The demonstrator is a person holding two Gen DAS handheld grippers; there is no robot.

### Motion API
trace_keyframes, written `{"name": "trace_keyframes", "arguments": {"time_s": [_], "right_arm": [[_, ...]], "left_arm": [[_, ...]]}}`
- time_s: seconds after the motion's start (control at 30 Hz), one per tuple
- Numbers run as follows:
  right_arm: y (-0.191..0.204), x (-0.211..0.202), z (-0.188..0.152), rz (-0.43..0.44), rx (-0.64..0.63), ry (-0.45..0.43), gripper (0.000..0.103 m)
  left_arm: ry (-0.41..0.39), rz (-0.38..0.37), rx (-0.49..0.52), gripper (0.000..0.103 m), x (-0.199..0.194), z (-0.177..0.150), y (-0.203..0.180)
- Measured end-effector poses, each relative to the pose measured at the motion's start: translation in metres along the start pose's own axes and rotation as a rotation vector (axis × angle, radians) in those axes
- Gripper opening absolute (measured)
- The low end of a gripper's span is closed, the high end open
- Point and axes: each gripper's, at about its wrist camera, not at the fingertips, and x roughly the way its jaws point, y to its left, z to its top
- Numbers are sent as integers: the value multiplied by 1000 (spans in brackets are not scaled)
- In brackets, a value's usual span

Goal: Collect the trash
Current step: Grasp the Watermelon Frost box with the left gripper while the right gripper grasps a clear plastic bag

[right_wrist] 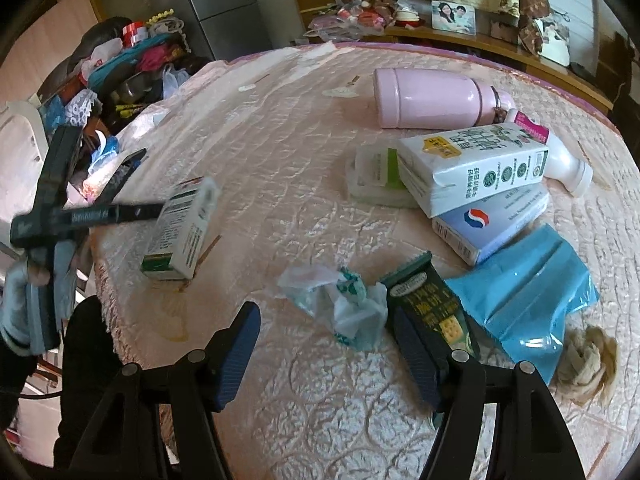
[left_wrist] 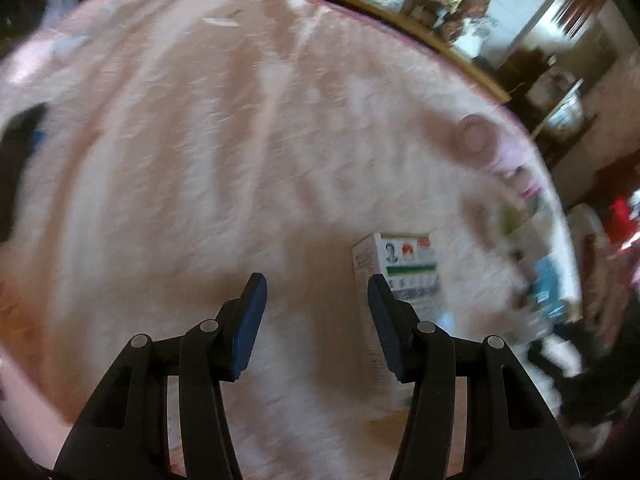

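- On the pink quilted worktop (right_wrist: 280, 184), we're mid-approach: left gripper (left_wrist: 316, 296) open and empty beside the small carton (left_wrist: 404, 276).
- Right gripper (right_wrist: 324, 328) open over the crumpled plastic wrapper (right_wrist: 340, 304); next we'd lower and close.

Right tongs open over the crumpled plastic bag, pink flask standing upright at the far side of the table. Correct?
Not quite. The pink flask lies on its side, not upright; the right wrist view shows it flat on the tablecloth at the far side. The rest holds: the right tongs are open, with the crumpled plastic bag just ahead between the fingertips.
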Motion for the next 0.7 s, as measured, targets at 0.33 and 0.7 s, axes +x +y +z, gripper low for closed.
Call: {"name": "trace_keyframes", "arguments": {"time_s": [0.33, 0.7], "right_arm": [[4, 22, 2, 2, -21, 10, 48], [-10, 0, -3, 19, 30, -45, 20]], "left_arm": [[-5, -52, 105, 66, 1, -7, -50], [8, 61, 228, 55, 33, -26, -82]]}}
